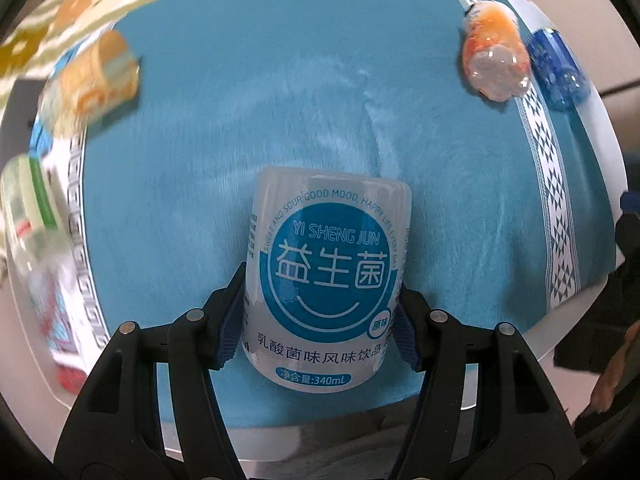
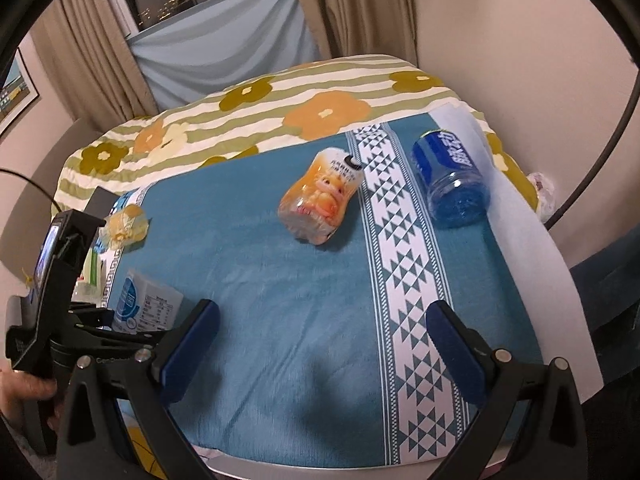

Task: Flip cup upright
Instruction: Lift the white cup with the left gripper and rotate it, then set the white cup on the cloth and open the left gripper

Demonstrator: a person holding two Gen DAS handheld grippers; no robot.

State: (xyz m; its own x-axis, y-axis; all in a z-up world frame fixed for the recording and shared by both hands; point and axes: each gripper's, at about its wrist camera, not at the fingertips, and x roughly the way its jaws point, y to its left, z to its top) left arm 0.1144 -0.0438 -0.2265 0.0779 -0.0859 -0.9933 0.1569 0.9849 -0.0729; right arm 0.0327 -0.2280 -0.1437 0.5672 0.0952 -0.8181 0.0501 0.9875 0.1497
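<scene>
A white cup with a blue round label [image 1: 326,276] sits between the fingers of my left gripper [image 1: 320,304], which is shut on its sides over the blue cloth [image 1: 192,200]. The same cup shows at the left of the right wrist view [image 2: 146,308], held by the left gripper [image 2: 120,328]. My right gripper [image 2: 320,344] is open and empty above the cloth [image 2: 280,300]. An orange cup [image 2: 320,196] lies on its side mid-cloth, and a blue cup [image 2: 452,178] lies on its side at the right.
The orange cup [image 1: 496,54] and blue cup [image 1: 556,68] lie at the far right in the left wrist view. A yellow cup [image 1: 92,80] and a green-labelled cup [image 1: 32,208] lie at the left edge. A flowered bedspread [image 2: 280,100] lies behind; curtains beyond.
</scene>
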